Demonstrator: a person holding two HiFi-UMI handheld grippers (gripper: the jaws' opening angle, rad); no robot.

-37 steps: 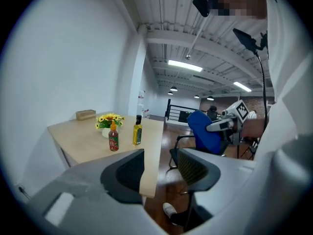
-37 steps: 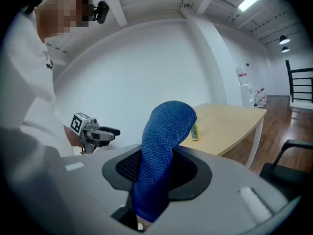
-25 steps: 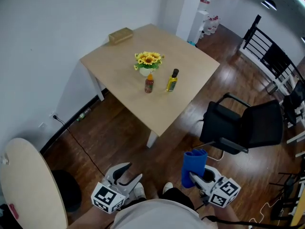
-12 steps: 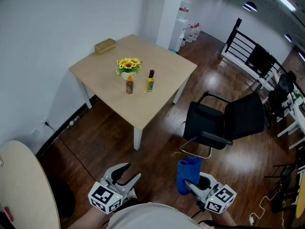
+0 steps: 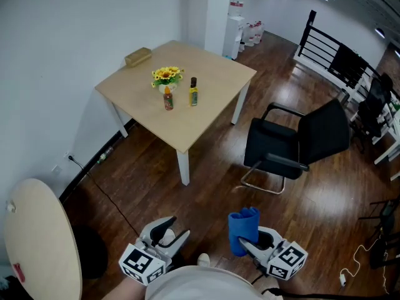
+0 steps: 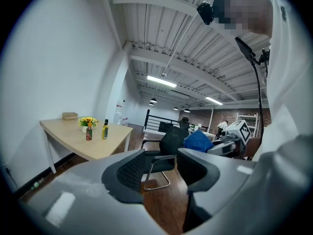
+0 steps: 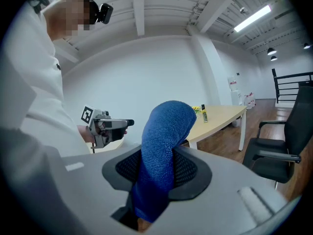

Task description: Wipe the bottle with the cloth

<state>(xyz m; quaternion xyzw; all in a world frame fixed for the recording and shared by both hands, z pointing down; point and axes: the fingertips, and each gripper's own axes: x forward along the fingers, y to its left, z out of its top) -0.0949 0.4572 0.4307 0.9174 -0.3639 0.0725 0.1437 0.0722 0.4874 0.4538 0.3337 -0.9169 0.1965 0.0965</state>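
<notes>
Up at eleven o'clock in the head view, two bottles stand on the tan surface point(image 5: 215, 86): a yellow-green bottle point(image 5: 194, 92) with a dark cap, and a red bottle point(image 5: 168, 99) just at its nine o'clock. A sunflower pot point(image 5: 165, 77) sits near them at about eleven o'clock. Too small to tell which one is meant, probably the yellow-green. Both are well apart from the grippers. Low at five o'clock, the blue cloth point(image 5: 242, 227) stands upright, clamped between the jaws of the right gripper point(image 5: 250, 242); the right gripper view shows the pads pressed on it. Low at seven o'clock is the left gripper point(image 5: 177, 227), jaws opening, nothing between them. At three o'clock is a black chair point(image 5: 300, 145). Step: approach, no wiping yet. The next move calls for closing on the surface, steadying the bottle with the left jaws, and bringing the cloth against its side.
</notes>
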